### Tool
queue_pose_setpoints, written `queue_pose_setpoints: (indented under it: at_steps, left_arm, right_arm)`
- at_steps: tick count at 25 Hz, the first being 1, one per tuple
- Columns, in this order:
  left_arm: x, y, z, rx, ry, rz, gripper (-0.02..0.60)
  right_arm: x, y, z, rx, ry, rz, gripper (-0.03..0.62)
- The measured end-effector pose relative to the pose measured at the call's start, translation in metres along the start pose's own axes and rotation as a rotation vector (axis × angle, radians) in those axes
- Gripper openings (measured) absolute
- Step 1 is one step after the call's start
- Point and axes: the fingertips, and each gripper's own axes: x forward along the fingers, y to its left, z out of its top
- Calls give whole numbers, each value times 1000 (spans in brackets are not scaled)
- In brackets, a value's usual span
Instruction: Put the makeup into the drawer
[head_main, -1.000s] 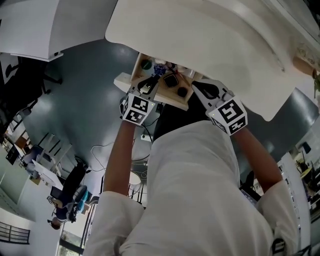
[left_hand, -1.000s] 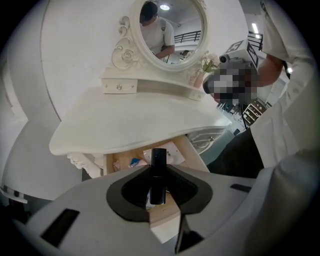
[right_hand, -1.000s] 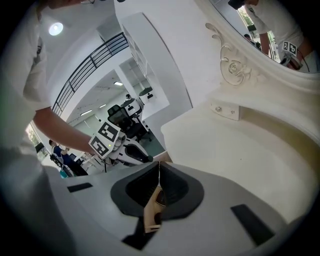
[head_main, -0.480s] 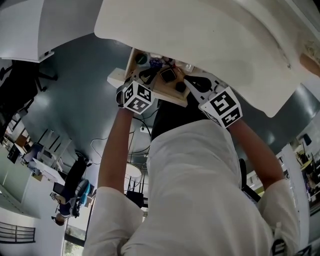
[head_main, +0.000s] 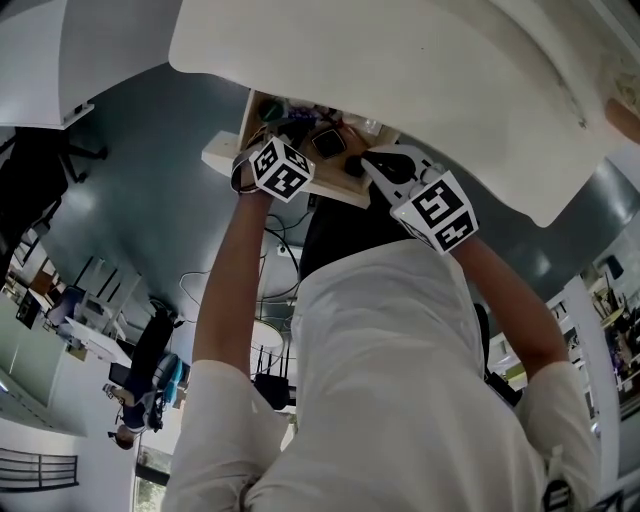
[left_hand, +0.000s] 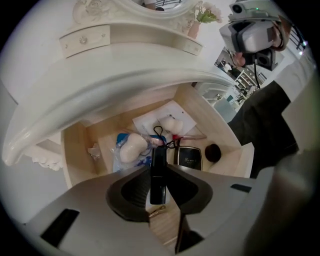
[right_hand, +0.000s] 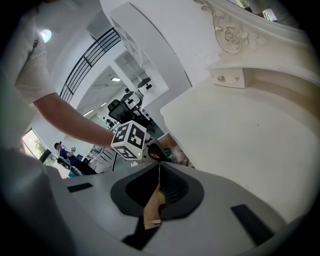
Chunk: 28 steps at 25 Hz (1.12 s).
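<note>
1. Over the open drawer (left_hand: 75, 150), at the left, our left gripper (left_hand: 158, 167) is clamped on a slim black makeup tube (left_hand: 158, 176). The tube lies lengthwise between the pads and points steeply down at the drawer floor.
2. We judge this to be the placing step, since the tube hangs above the drawer and does not yet lie in it. The next move calls for lowering it to the bare wood nearest us. We then part the jaws so it drops flat without knocking its neighbours.
3. Beneath it, left to right, the drawer holds a white puff (left_hand: 131, 149) in a blue packet, a black compact (left_hand: 189, 159) and a dark round piece (left_hand: 213, 152).
4. As for writing, the compact lid bears gold script too small for us to read. The tube shows no label. The marker cube (right_hand: 129, 139) carries only black-and-white squares.
5. At the right, our right gripper (right_hand: 159, 172) has its jaws together on nothing we can see. It hovers beside the white dressing table top (right_hand: 240, 140), near the drawer.
</note>
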Motion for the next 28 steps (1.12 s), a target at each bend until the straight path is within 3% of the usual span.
queue_pose_setpoints:
  at_steps: [16,28]
  left_arm:
    - [28,3,-11,-33,85,16,104]
    - [1,1,4,-55,61,76,126]
  right_arm:
    - [-11,-11,-6,13,-4,3,29]
    - [-27,-8,1,-56,-14,24,29]
